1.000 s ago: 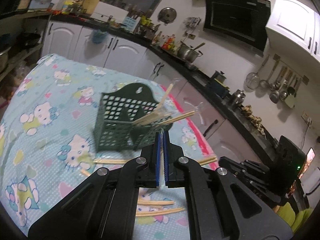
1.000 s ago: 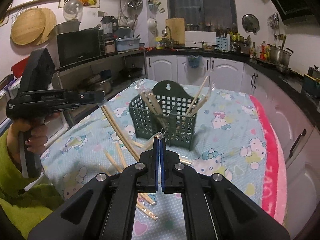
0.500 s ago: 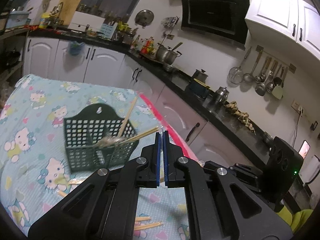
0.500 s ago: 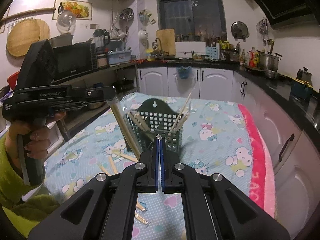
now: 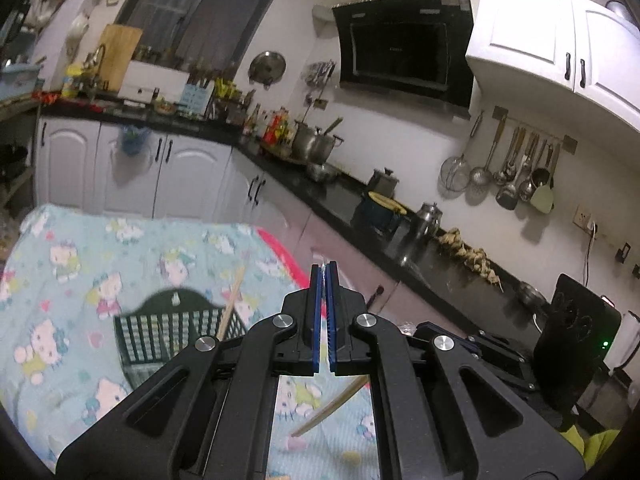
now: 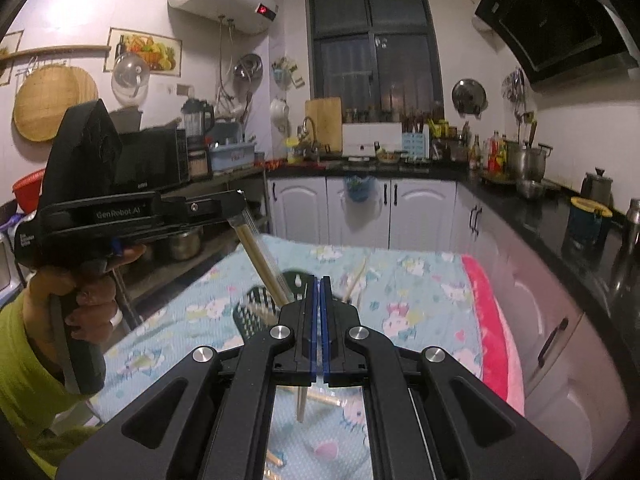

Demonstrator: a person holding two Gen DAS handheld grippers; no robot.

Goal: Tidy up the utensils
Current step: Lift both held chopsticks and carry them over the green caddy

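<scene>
The left claw (image 6: 240, 210) was shut on a wrapped pair of chopsticks (image 6: 262, 264) by its top end. The right claw (image 6: 319, 292) pinched another pair (image 6: 301, 400). Chopsticks looked light, stiff and thin, so they could slip. Both claws pointed a little downward above the green basket (image 5: 160, 332) on the worktop (image 5: 60, 280).

Above table: open air over the cartoon-print blue tablecloth (image 6: 404, 280).
Centre: dark green perforated plastic utensil basket (image 5: 160, 332) stands there, pale wooden chopsticks (image 5: 234, 300) sticking up out of it.
Right edge: black kitchen counter (image 6: 532, 208) runs close alongside.
</scene>
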